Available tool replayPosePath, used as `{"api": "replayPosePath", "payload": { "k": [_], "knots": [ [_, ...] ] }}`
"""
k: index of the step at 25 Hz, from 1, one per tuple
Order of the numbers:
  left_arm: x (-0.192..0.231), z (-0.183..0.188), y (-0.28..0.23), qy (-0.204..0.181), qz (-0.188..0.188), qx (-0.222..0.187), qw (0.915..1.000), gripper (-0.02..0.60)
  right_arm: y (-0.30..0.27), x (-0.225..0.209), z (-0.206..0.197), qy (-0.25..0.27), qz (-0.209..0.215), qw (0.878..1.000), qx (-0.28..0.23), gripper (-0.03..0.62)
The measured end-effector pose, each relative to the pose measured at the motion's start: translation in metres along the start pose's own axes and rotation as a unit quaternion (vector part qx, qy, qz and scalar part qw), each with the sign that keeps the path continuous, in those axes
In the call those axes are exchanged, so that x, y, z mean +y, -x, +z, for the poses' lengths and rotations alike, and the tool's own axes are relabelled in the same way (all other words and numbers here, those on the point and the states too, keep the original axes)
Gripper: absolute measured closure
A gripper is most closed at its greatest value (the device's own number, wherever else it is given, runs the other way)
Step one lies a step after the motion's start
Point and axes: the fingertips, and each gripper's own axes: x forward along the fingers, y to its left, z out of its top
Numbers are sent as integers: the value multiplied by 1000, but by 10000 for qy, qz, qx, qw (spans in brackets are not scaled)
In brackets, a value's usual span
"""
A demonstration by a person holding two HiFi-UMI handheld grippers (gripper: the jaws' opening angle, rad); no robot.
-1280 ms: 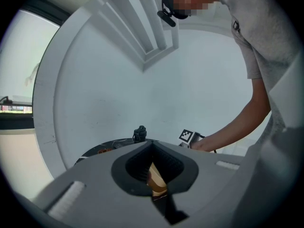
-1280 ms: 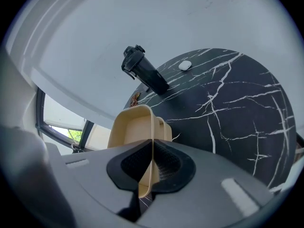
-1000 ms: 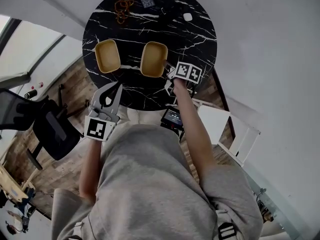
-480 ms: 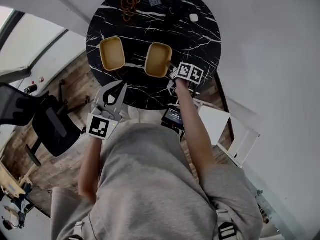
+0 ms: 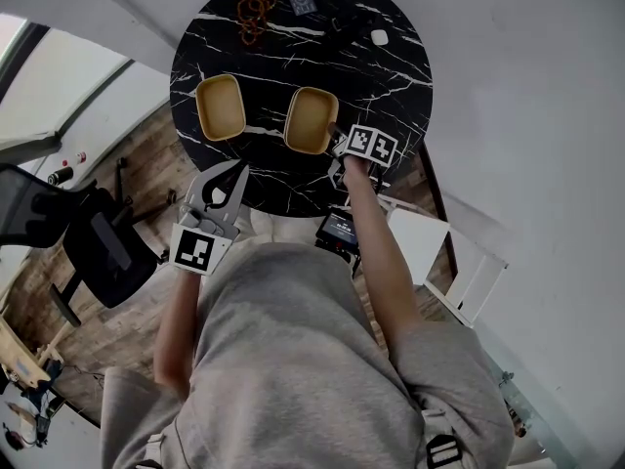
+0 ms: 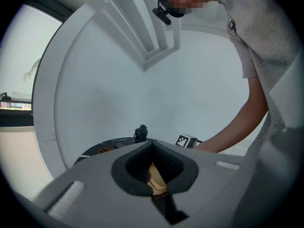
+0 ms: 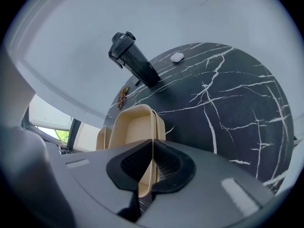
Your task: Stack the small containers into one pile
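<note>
- The right claw (image 5: 336, 134) is clamped on the near wall of a tan container (image 5: 311, 117). This container sits just right of the middle of the desk (image 5: 391, 76).
- A second container (image 5: 220, 106) lies on the desk's left half, well apart from the first. The two are side by side, not yet stacked.
- The left claw (image 5: 234, 174) has its jaws together and holds nothing. It hangs over the desk's near left edge, apart from both containers.
- A black bottle (image 7: 133, 61) stands upright near the desk's far edge.
- A small white thing (image 5: 379, 36) and a brown cord (image 5: 252, 15) also lie toward that far edge.
</note>
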Motion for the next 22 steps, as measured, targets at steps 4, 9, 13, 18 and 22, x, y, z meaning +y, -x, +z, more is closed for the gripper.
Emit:
{"api": "replayPosePath", "payload": {
  "k": [4,9,13,18,22],
  "knots": [
    [1,0,-1,-4,2,-6,10000,584,-3,1,-2,31,-4,10000,37,568],
    [4,-1,2,25,42,-12,10000,584,-6,1,-3,63,-53,10000,54,566],
    [5,-3,2,23,58,-11,10000,584,-5,5,-4,347,-95,9993,58,559],
    [6,-3,2,41,68,-10,10000,584,0,7,-4,533,-73,9985,64,511],
    [6,-2,1,32,50,-10,10000,584,0,3,-4,550,-103,9984,70,517]
  ]
}}
